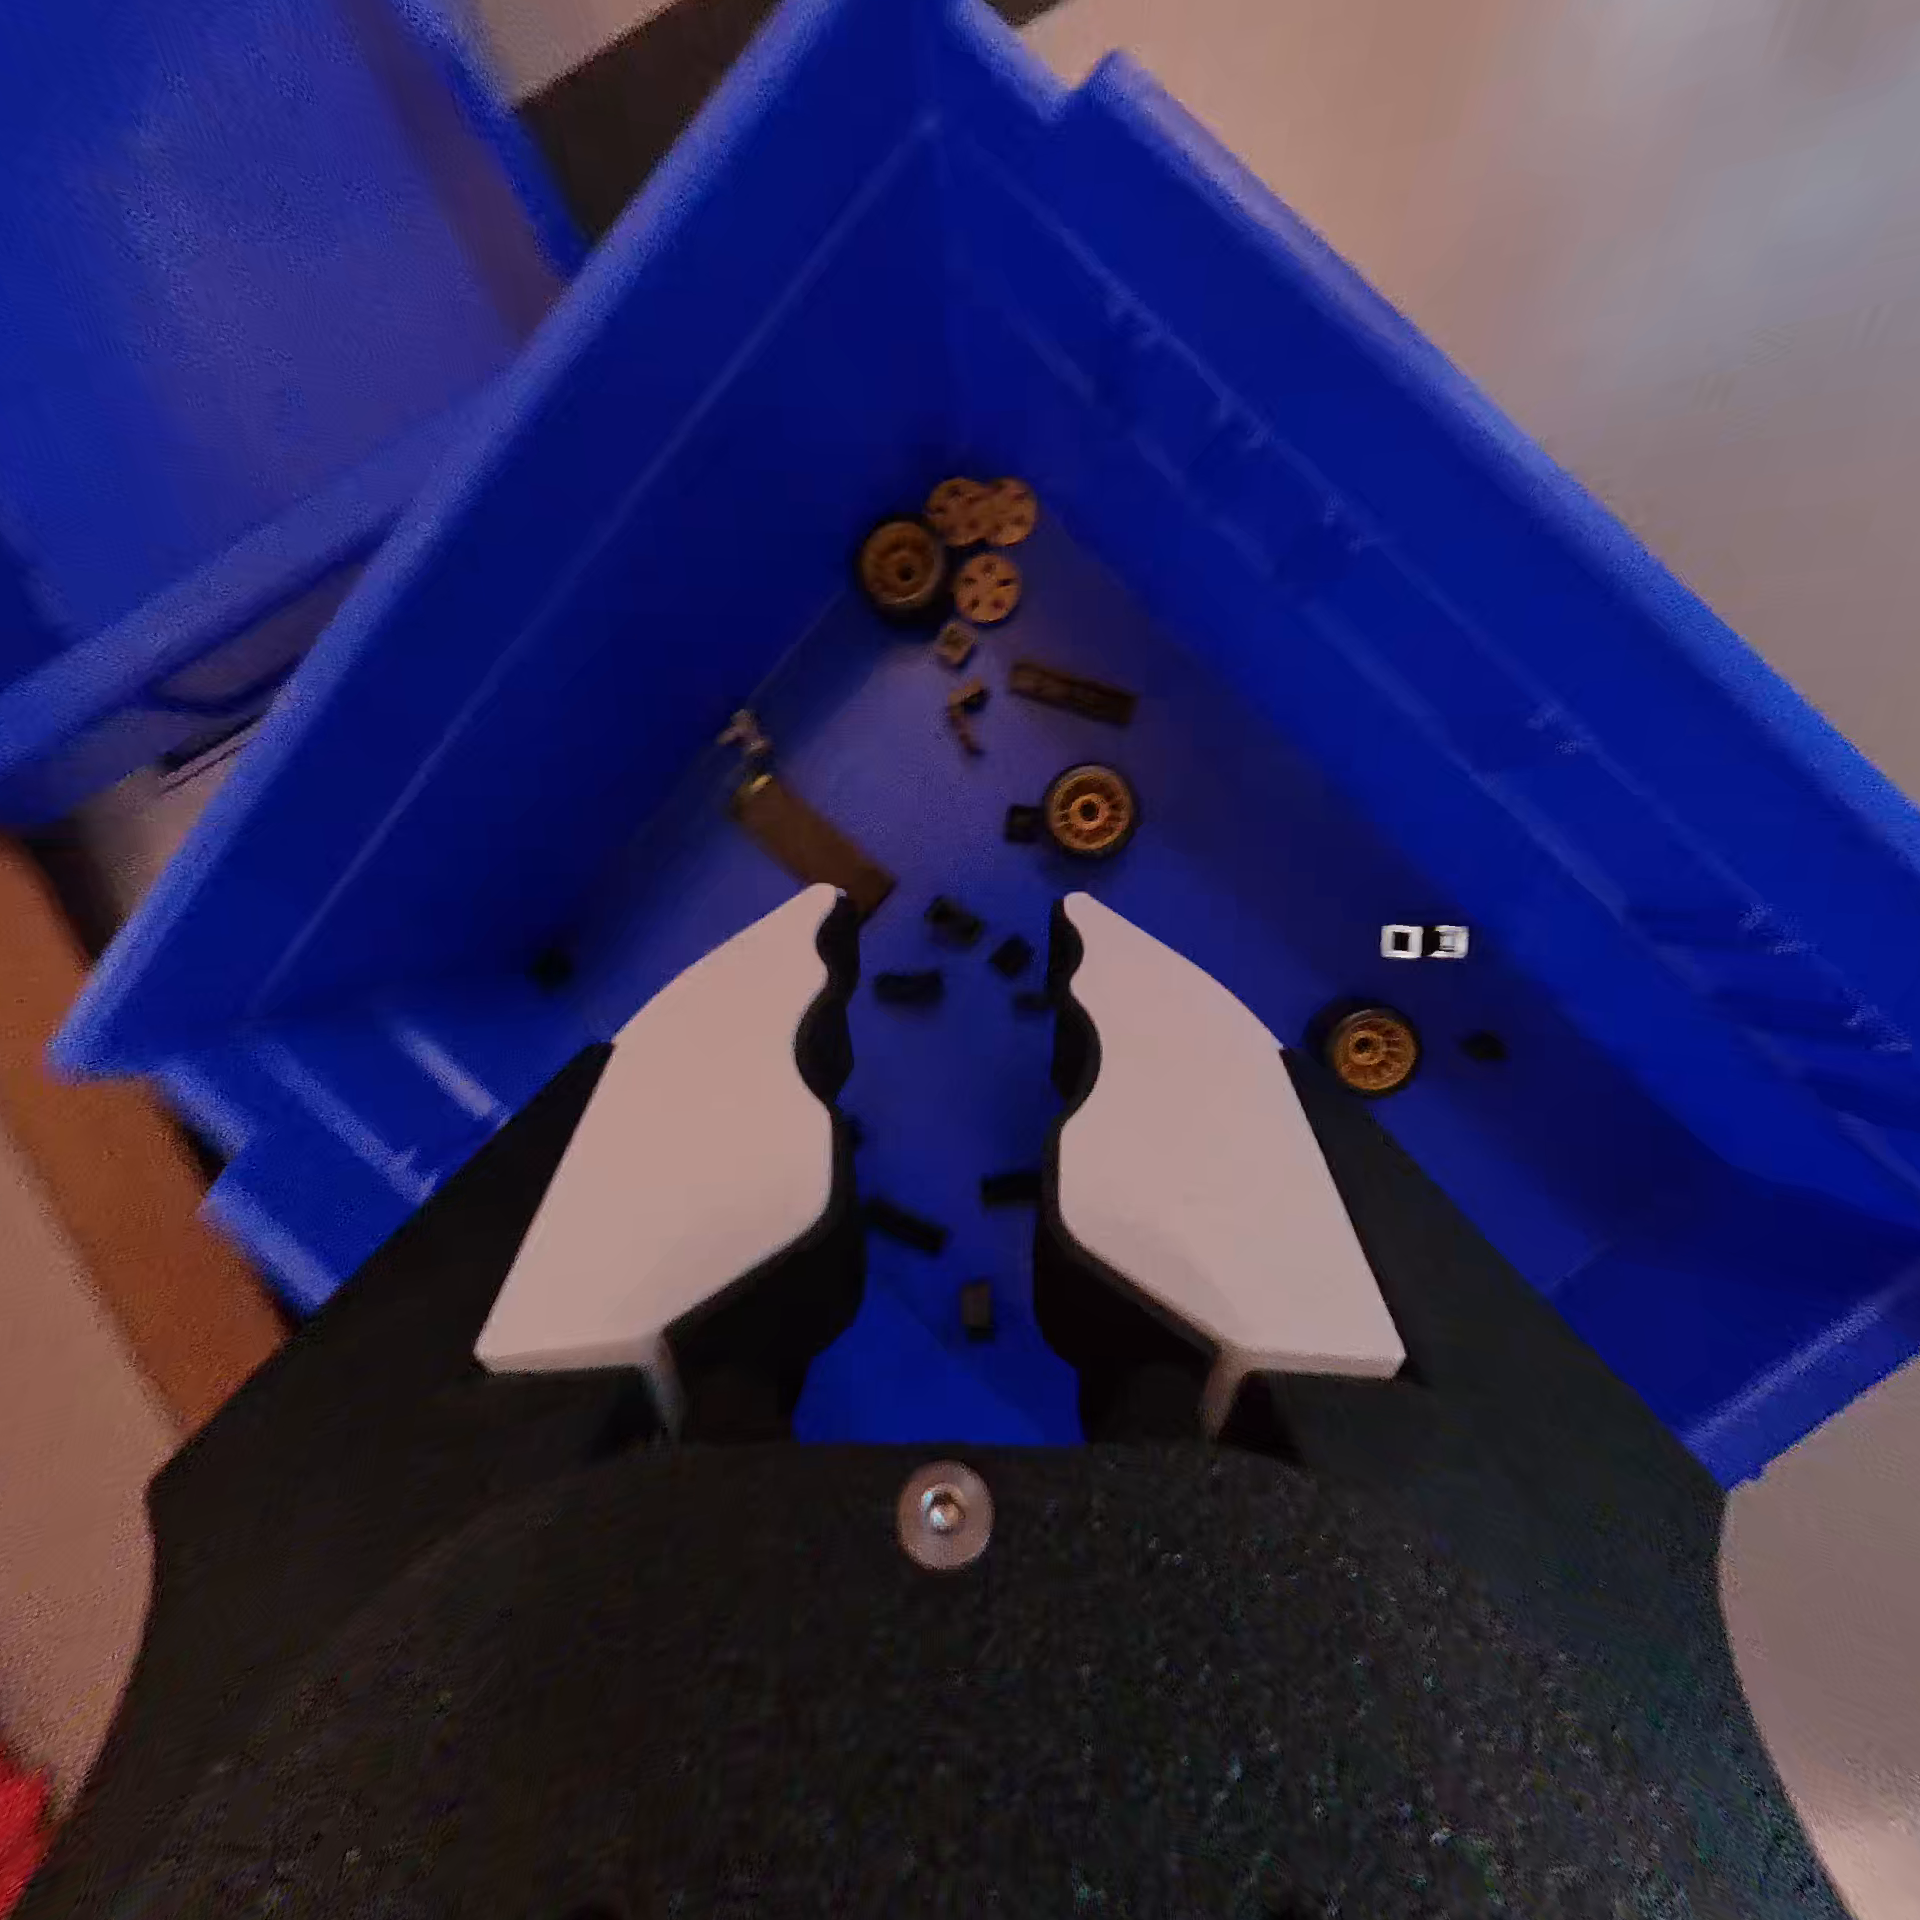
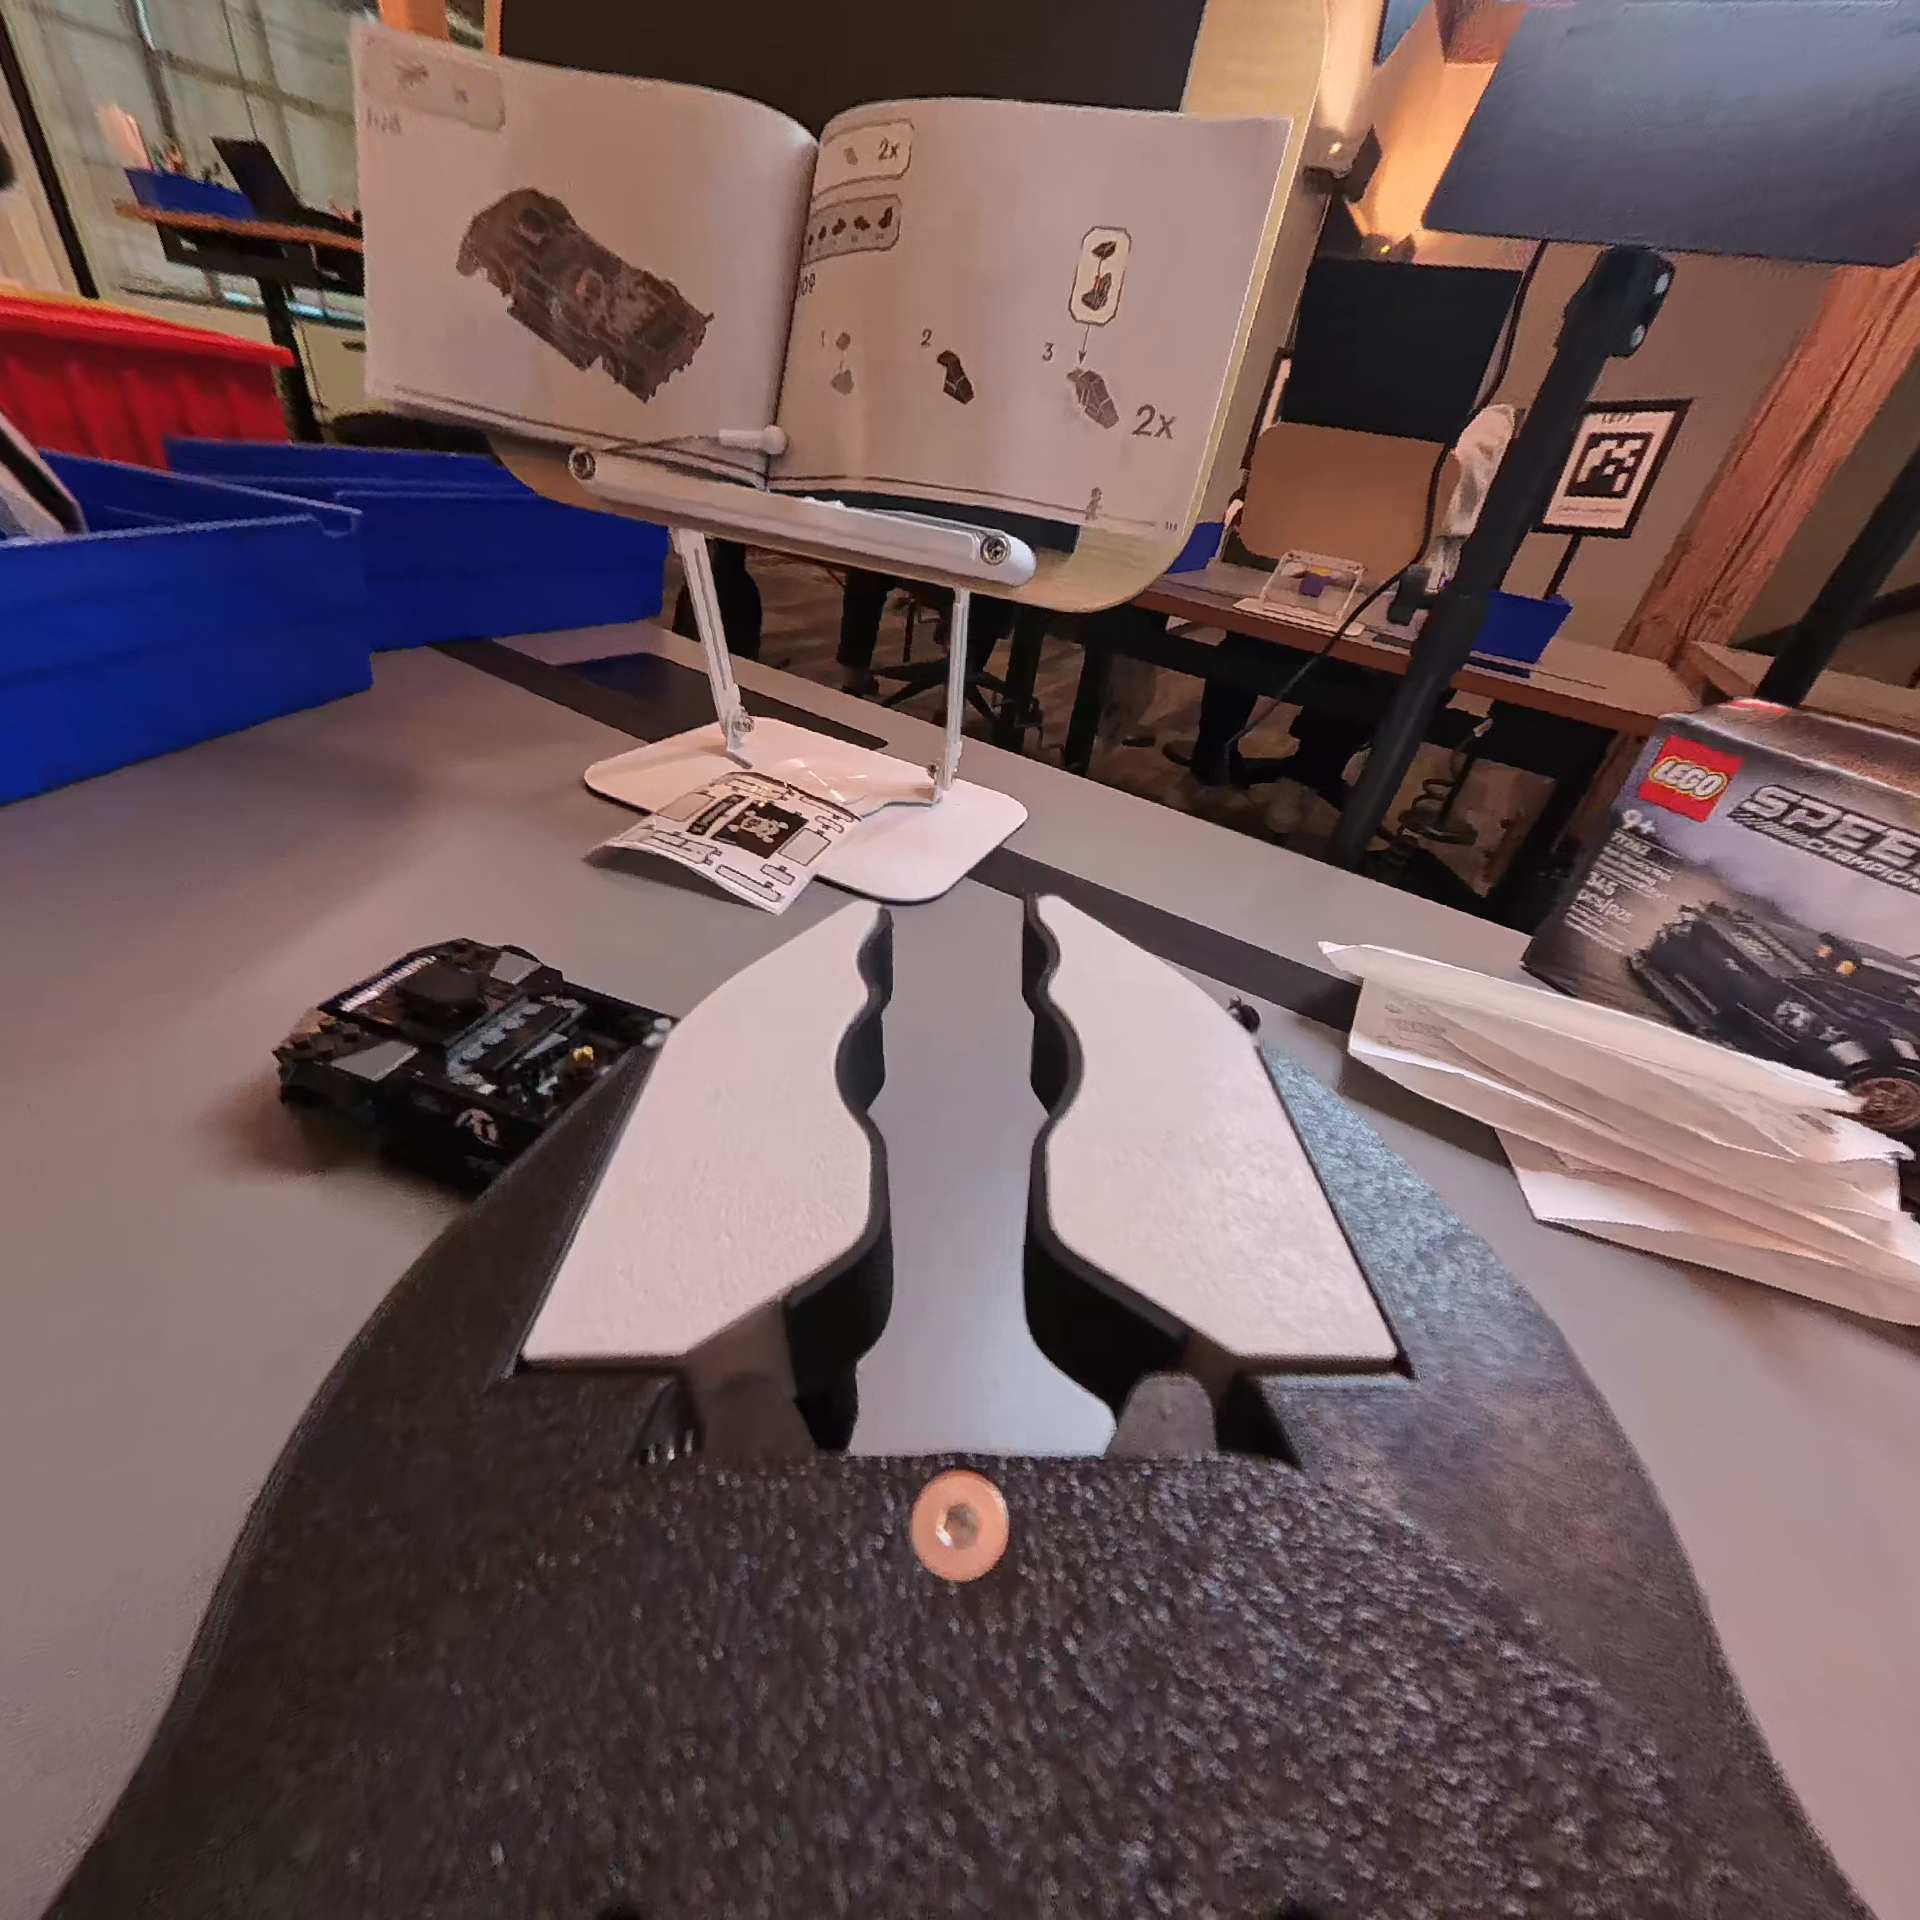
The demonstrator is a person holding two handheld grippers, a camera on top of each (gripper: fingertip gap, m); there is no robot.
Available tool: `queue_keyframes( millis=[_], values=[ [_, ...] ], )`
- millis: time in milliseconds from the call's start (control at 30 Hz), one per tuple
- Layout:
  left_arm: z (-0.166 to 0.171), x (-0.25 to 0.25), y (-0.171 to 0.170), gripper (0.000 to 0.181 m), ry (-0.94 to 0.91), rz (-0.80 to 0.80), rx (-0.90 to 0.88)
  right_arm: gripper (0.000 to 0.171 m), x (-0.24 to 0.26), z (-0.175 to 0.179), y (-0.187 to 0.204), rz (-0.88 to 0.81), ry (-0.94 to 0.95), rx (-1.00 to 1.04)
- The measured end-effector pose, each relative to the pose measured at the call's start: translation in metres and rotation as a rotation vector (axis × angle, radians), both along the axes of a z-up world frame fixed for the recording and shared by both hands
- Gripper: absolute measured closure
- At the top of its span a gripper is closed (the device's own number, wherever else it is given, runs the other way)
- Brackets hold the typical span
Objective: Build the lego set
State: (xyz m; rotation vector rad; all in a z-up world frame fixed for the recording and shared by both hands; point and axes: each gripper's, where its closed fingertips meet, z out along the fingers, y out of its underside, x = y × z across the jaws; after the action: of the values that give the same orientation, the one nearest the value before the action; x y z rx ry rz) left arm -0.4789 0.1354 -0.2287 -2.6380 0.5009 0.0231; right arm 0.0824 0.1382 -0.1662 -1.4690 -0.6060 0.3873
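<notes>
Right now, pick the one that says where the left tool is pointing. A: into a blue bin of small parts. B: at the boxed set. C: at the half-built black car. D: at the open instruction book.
A: the left tool is open and aimed into the blue bin, where gold wheels and small dark pieces lie loose on the bottom.

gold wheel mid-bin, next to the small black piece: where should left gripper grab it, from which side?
Judging by pose, the gold wheel lies flat in the blue bin, hub up. Come straight down with the open left gripper and pinch across the rim, fingers clear of the small black piece touching it.
</notes>
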Motion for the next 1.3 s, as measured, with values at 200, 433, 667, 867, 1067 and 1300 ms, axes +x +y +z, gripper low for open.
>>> queue_keyframes(
  millis=[200,433,667,867,1067,1300],
  values=[
    [-0.032,0.066,-0.023,0.144,-0.168,-0.384,-0.154,0.146,0.008,-0.008,0.005,-0.066,-0.089,0.032],
    [-0.052,0.093,-0.052,0.139,-0.160,-0.593,-0.247,0.146,0.021,-0.015,0.015,-0.148,-0.113,0.013],
    [-0.064,0.080,-0.062,0.164,-0.022,-0.637,-0.319,0.147,0.023,-0.021,0.018,-0.192,-0.169,0.021],
    [-0.028,0.076,-0.022,0.140,-0.161,-0.486,-0.086,0.148,0.023,-0.024,0.018,-0.184,-0.167,0.005],
    [0.001,0.041,0.020,0.156,-0.134,-0.266,0.059,0.150,0.018,-0.025,0.018,-0.155,-0.151,-0.008],
    [-0.065,0.034,0.034,0.131,0.038,-0.337,-0.164,0.151,0.015,-0.026,0.011,-0.124,-0.165,-0.009]
  ],
)
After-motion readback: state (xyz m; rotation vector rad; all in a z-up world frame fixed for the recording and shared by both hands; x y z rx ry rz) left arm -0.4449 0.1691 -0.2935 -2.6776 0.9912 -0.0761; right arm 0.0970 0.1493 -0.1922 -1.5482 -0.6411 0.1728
